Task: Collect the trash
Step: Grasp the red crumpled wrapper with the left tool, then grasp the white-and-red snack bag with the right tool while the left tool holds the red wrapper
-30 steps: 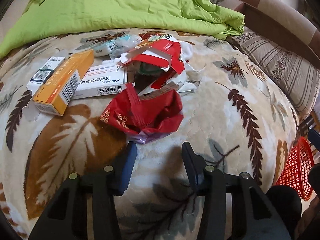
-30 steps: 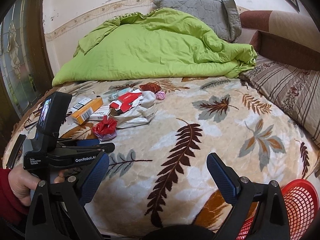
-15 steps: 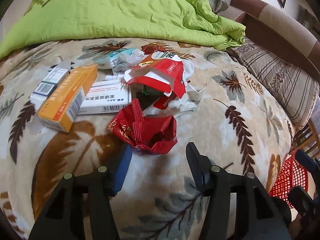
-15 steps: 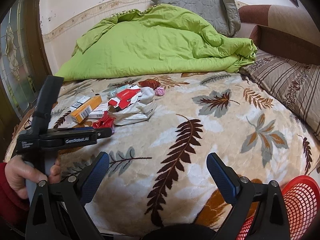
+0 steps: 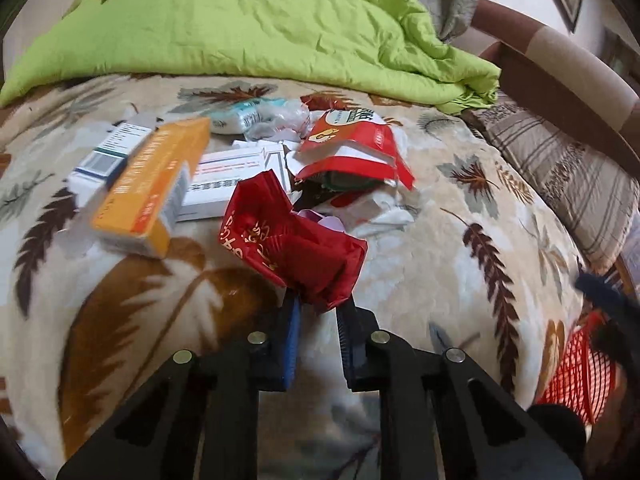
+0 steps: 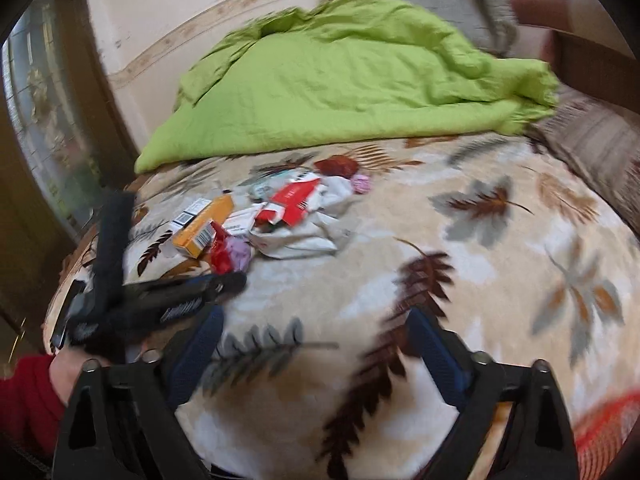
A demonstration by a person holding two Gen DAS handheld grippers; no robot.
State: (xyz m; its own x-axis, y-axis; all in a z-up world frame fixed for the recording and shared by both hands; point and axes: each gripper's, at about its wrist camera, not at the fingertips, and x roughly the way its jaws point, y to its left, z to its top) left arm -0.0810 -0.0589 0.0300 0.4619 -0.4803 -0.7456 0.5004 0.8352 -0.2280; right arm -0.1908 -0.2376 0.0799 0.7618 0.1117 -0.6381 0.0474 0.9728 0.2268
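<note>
Our left gripper [image 5: 318, 306] pinches the near edge of a crumpled red foil wrapper [image 5: 294, 242], its two black fingers with ribbed blue pads drawn close on the glossy, creased film. Gold lettering runs along the wrapper's left side, and a bit of pale lilac shows in its folds. The wrapper sits at the near edge of a small litter heap on the plush leaf-patterned blanket [image 5: 440, 280], a soft cream pile printed with brown and grey fronds.

Just behind the wrapper we see a long orange cardboard box [image 5: 154, 188] lying at an angle, a white box with a barcode [image 5: 228, 184] flat beside it, and another white box with dark print [image 5: 108, 156] half under the orange one. A torn red and white pouch [image 5: 352, 148] gapes open to the right of them, resting on crumpled white plastic [image 5: 384, 208]. A rumpled lime-green quilt [image 5: 248, 24] is heaped beyond the litter.

Our right gripper [image 6: 316, 354] hangs spread wide above the blanket, holding nothing, well apart from the heap. Its view is blurred, yet the left tool shows as a dark shape in a hand [image 6: 70, 368] with a red sleeve [image 6: 24, 396]. A red mesh basket [image 5: 576, 372] of open plastic lattice stands at the bed's near right edge.
</note>
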